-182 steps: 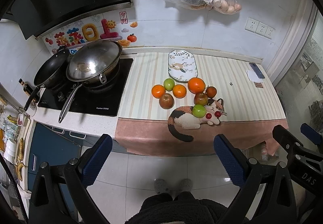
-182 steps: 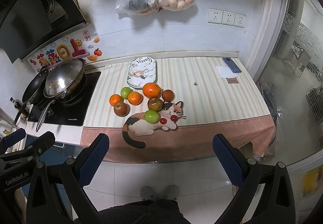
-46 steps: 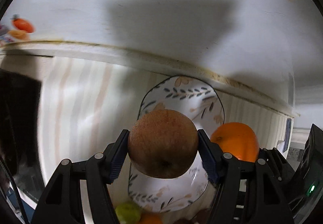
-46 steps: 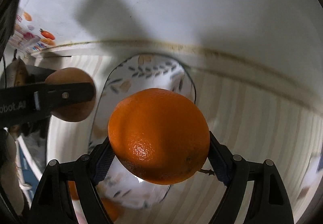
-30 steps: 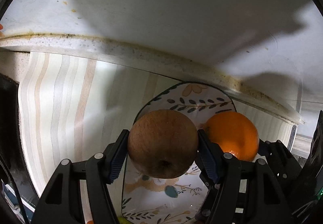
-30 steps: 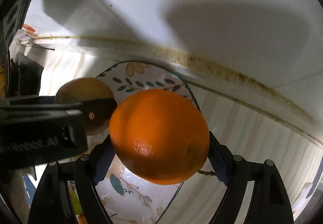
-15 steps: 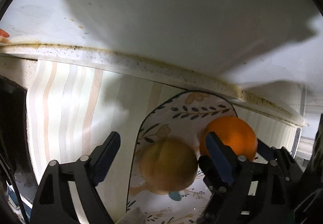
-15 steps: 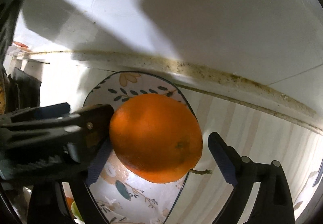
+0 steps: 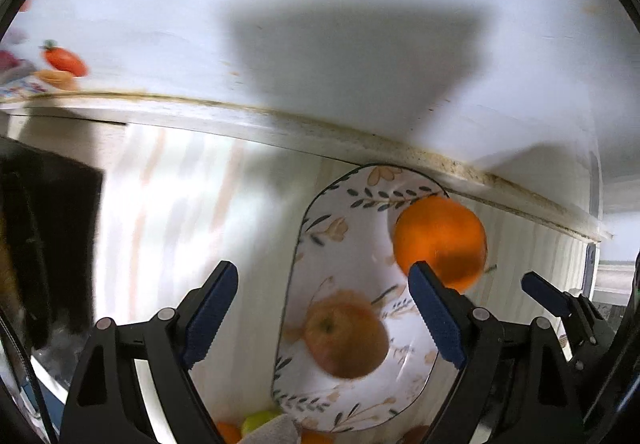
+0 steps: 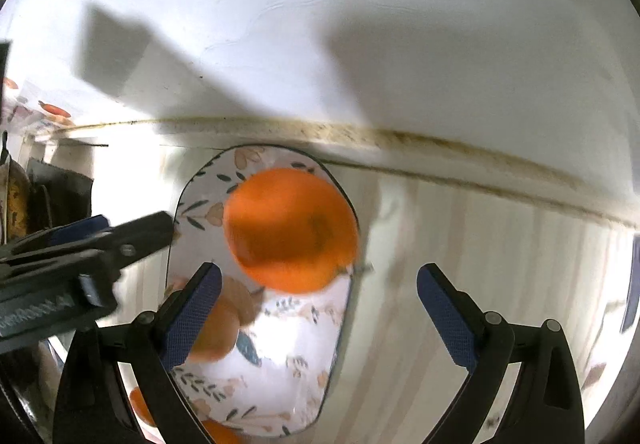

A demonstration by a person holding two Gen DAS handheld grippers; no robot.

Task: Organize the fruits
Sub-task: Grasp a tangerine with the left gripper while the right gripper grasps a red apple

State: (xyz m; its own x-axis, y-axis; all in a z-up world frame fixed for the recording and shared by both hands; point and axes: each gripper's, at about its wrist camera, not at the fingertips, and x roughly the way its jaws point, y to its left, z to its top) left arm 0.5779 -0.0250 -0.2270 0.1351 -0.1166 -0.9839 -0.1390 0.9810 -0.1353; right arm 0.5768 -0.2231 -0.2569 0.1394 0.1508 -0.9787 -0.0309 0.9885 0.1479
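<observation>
The oval leaf-patterned plate lies on the striped cloth by the back wall. A brownish-red apple rests on it, just ahead of my left gripper, which is open and empty. A large orange sits on the far part of the plate, ahead of my right gripper, which is open and empty. The orange shows in the left view, and the apple in the right view behind my left fingertip.
More fruit, green and orange, lies at the plate's near end. The black cooktop is at the left. The white wall stands close behind the plate. The left gripper's body reaches in at the right view's left.
Both grippers have opened and let go: the apple and the orange now lie on the plate. Both grippers have drawn back from the fruit.
</observation>
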